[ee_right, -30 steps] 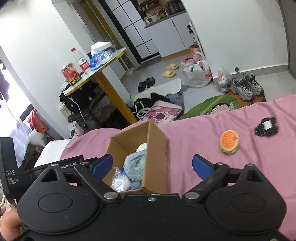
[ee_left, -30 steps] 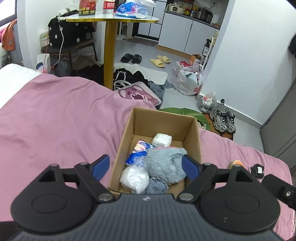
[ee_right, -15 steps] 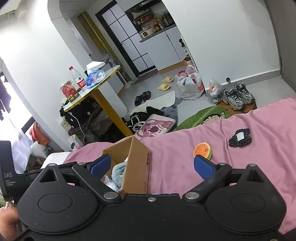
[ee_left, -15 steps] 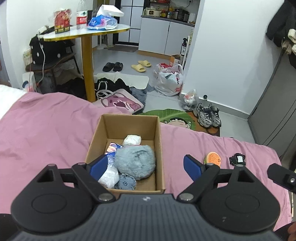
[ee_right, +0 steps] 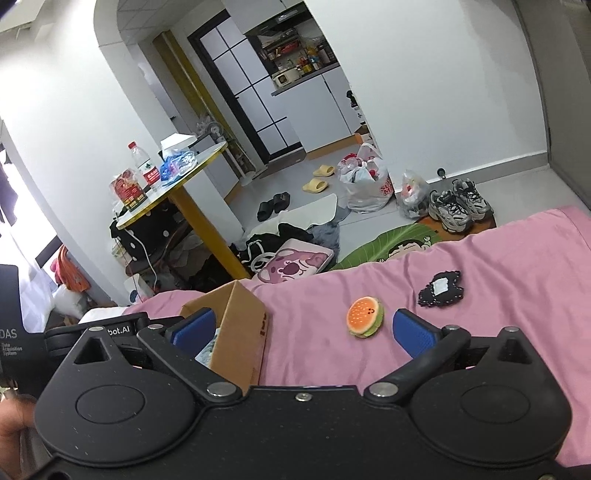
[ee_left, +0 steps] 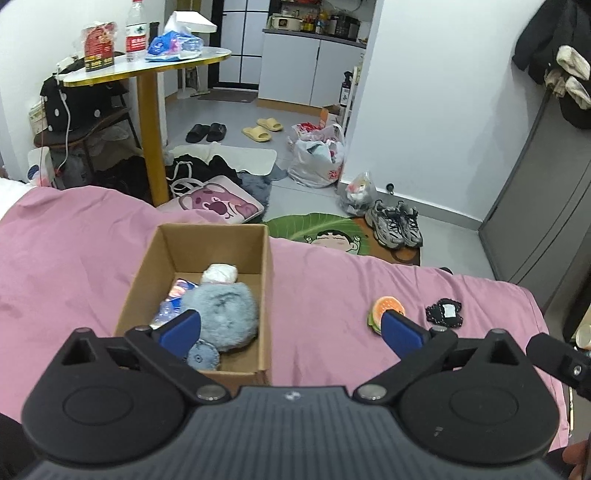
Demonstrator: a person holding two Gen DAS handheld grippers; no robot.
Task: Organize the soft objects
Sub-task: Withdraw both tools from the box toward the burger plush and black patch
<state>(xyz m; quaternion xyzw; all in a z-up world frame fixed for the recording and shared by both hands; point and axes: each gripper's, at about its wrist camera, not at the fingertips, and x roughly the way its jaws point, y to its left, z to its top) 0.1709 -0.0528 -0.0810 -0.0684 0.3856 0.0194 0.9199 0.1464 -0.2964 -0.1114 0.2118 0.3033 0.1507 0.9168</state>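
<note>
A small round plush hamburger (ee_right: 365, 316) and a flat black fabric patch with a white label (ee_right: 440, 288) lie on the pink bedsheet (ee_left: 74, 258), right of the open brown cardboard box (ee_left: 266, 266) holding a fluffy grey-blue plush (ee_left: 221, 314). The left tool (ee_left: 290, 328) and right tool (ee_right: 301, 328) have just been opening and stand released, nothing between their blue pads.

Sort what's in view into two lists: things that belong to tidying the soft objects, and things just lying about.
Belongs to the job:
- cardboard box on the pink bedspread
- grey fluffy toy inside the box
- burger plush on the bedspread
- black patch on the bedspread

Lying about:
- sneakers
- yellow slippers
- water bottle on the round table
</note>
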